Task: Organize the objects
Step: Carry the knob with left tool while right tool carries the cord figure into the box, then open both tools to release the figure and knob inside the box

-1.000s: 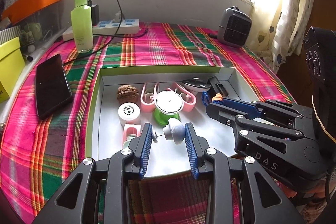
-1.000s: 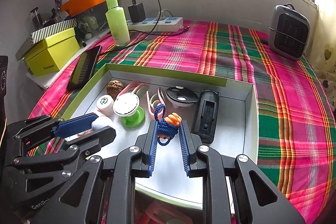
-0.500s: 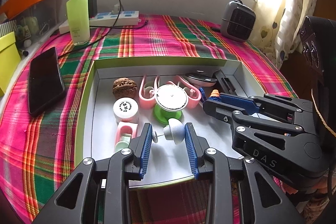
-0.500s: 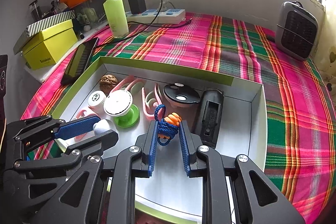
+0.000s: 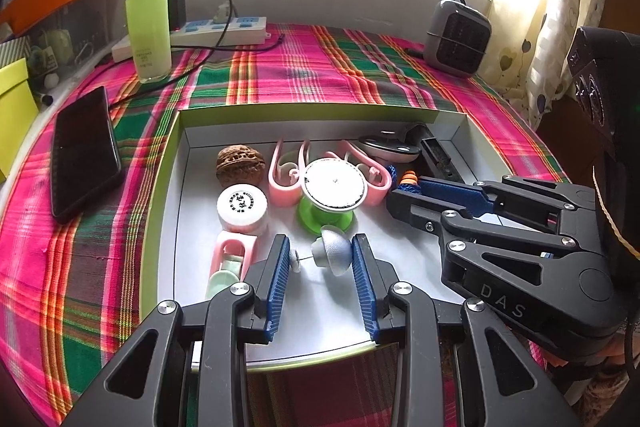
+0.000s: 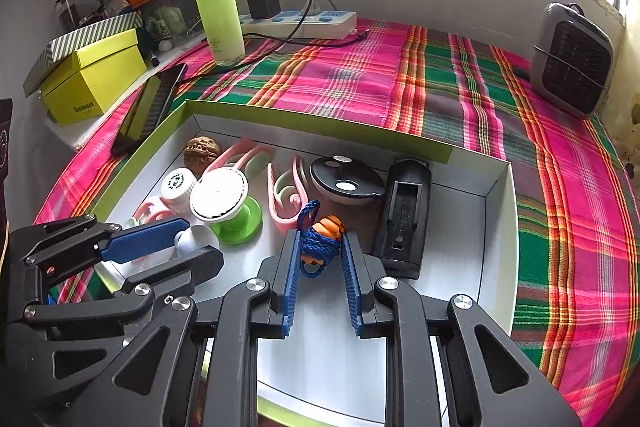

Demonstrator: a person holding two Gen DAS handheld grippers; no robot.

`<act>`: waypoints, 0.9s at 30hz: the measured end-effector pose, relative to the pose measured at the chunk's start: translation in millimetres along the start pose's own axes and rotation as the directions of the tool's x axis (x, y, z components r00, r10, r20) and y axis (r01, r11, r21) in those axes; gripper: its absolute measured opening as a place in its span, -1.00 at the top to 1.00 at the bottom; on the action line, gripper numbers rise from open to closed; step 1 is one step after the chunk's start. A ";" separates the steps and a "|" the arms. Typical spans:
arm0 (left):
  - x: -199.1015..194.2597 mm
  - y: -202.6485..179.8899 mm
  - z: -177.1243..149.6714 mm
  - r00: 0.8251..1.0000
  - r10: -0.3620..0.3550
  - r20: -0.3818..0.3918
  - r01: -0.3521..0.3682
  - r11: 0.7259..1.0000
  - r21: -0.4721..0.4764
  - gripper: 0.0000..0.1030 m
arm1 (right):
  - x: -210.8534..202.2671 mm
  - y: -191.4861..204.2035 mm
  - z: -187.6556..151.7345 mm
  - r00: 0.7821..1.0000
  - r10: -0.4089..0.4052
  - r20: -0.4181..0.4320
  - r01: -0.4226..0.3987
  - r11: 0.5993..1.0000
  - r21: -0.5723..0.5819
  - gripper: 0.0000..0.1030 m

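A shallow box with a green rim (image 5: 280,108) (image 6: 320,121) lies on the plaid cloth. Above its white floor my left gripper (image 5: 321,257) is shut on a small silver dome with a thin pin and white cap (image 5: 333,254). My right gripper (image 6: 320,247) is shut on an orange piece bound in blue cord (image 6: 322,237), and it reaches in from the right in the left wrist view (image 5: 408,187). In the box lie a walnut (image 5: 240,165), a white jar (image 5: 242,206), pink clips (image 5: 286,173), a green-based white disc (image 5: 332,189), a dark round piece (image 6: 346,181) and a black case (image 6: 404,211).
A dark phone (image 5: 84,151) lies left of the box. Behind stand a green bottle (image 5: 148,23), a power strip with charger (image 5: 216,29) and a small grey heater (image 5: 456,33). A yellow box (image 6: 96,79) sits at the far left. Plaid cloth stretches right of the box.
Both views have shifted slightly closer over the box. The grippers keep their hold on the silver dome and the corded orange piece.
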State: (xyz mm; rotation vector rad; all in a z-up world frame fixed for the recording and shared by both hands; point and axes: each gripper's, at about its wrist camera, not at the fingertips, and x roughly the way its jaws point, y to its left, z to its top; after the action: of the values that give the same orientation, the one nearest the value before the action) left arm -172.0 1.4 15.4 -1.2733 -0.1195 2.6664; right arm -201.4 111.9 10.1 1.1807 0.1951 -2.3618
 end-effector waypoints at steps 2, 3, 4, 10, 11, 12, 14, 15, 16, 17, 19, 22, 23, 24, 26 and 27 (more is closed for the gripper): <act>-0.1 0.1 0.1 1.000 -0.001 0.000 0.001 1.000 0.000 0.42 | 0.3 0.3 0.3 1.000 0.000 0.001 0.000 1.000 -0.001 0.57; -0.1 0.2 0.1 1.000 -0.001 0.000 0.001 1.000 -0.001 0.42 | 0.4 0.4 0.4 1.000 -0.001 0.000 0.001 1.000 -0.001 0.57; 0.0 0.2 0.1 1.000 0.000 0.000 0.000 1.000 -0.001 0.42 | 0.2 0.7 0.5 1.000 -0.002 0.000 0.002 1.000 -0.003 0.57; -0.4 -0.8 0.1 1.000 0.004 -0.001 -0.004 1.000 0.002 0.41 | 0.6 1.0 1.1 1.000 -0.007 -0.005 0.007 1.000 -0.002 0.57; -0.4 -0.9 0.1 1.000 0.006 -0.002 -0.006 1.000 0.003 0.41 | 0.8 1.2 1.1 1.000 -0.010 -0.005 0.010 1.000 -0.004 0.57; -0.5 -1.2 -0.2 1.000 0.007 -0.002 -0.007 1.000 0.005 0.41 | 0.7 1.3 1.1 1.000 -0.012 -0.005 0.012 1.000 -0.005 0.55; -0.6 -1.5 -0.2 1.000 0.008 -0.003 -0.008 1.000 0.006 0.41 | -0.2 1.1 1.1 1.000 -0.009 -0.002 0.009 1.000 -0.001 0.54; -0.6 -1.5 -0.4 1.000 0.008 -0.003 -0.008 1.000 0.007 0.41 | -0.4 0.6 1.6 1.000 -0.007 0.001 0.007 1.000 0.002 0.53; -0.4 -1.4 -0.7 1.000 0.009 -0.003 -0.009 1.000 0.008 0.41 | -0.9 0.4 1.8 1.000 -0.005 0.002 0.005 1.000 0.004 0.48; -0.5 -1.1 -0.8 1.000 0.008 -0.003 -0.008 1.000 0.006 0.41 | -1.4 0.5 1.9 1.000 -0.008 0.004 0.008 1.000 0.005 0.46; -0.6 -1.5 -0.9 1.000 0.008 -0.003 -0.008 1.000 0.007 0.40 | -2.2 0.1 2.0 1.000 -0.010 0.007 0.010 1.000 0.007 0.41; -0.5 -1.5 -1.6 1.000 0.013 -0.003 -0.013 1.000 0.007 0.37 | -3.4 -0.5 2.1 1.000 -0.013 0.009 0.013 1.000 0.011 0.38; -0.8 -1.2 -1.9 1.000 0.014 -0.003 -0.014 1.000 0.007 0.35 | -4.0 -1.0 2.5 1.000 -0.013 0.010 0.012 1.000 0.014 0.37; -1.3 -0.9 -2.0 1.000 0.014 -0.002 -0.014 1.000 0.007 0.34 | -4.6 -1.4 2.4 1.000 -0.013 0.012 0.012 1.000 0.017 0.36; -2.1 -0.2 -2.4 1.000 0.014 -0.001 -0.014 1.000 0.005 0.33 | -5.8 -1.4 2.2 1.000 -0.015 0.014 0.015 1.000 0.019 0.33; -2.8 -0.6 -2.5 1.000 0.015 0.000 -0.015 1.000 0.005 0.32 | -6.6 -1.2 2.4 1.000 -0.016 0.016 0.016 1.000 0.019 0.32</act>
State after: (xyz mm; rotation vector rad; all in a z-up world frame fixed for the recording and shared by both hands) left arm -168.3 1.5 16.0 -1.2771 -0.1036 2.6778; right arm -200.3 114.5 16.6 1.1722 0.1779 -2.3916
